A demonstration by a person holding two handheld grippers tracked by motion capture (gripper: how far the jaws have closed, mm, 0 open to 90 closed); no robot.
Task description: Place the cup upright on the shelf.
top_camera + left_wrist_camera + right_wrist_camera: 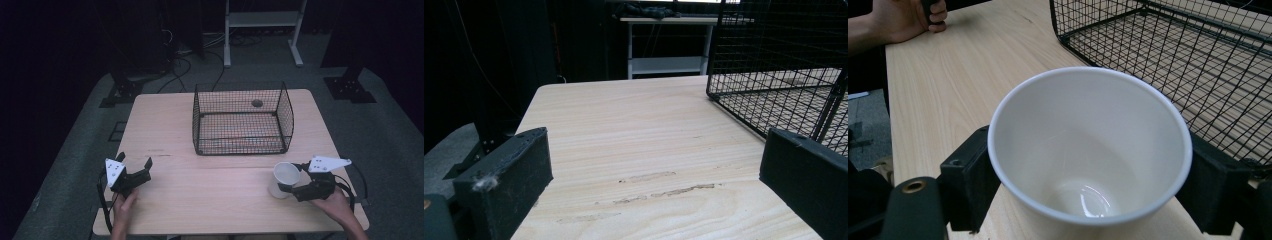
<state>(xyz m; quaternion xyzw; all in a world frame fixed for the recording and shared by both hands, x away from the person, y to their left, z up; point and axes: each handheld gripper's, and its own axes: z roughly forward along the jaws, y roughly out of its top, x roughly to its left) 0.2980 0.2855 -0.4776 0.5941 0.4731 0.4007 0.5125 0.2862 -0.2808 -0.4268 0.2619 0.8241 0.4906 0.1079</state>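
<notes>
One white cup [1090, 150], empty, upright on the wooden table [200, 195], sitting near the front-right corner of the black wire basket [242, 120] but apart from it. Glossy inside, nothing in the bottom. Flanked by both jaws of the right gripper [289, 178], one black pad at each side of the wall just under the rim; jaws appear pressed to the cup, though actual contact at the far pad is hard to confirm from this angle. Gripped from the side facing away from the basket, right hand [336, 204] behind, grey three-cornered plate on top, cable looping beyond it.

Basket: open-topped, rectangular, standing at the table's far centre, empty as far as the mesh lets through. Small dark round spot on the tabletop behind its far wall, seen through the wire.

Left gripper [134, 166] well to the front-left of the basket, low over the table, held by the left hand [125, 207]. Jaws spread wide, nothing between them but bare wood with a few scuff marks. Basket's near-left corner just beyond the jaw on the right of the left gripper view.

Beyond the basket, off the table: white shelf frame [262, 25] on the grey floor, cables around its base.
</notes>
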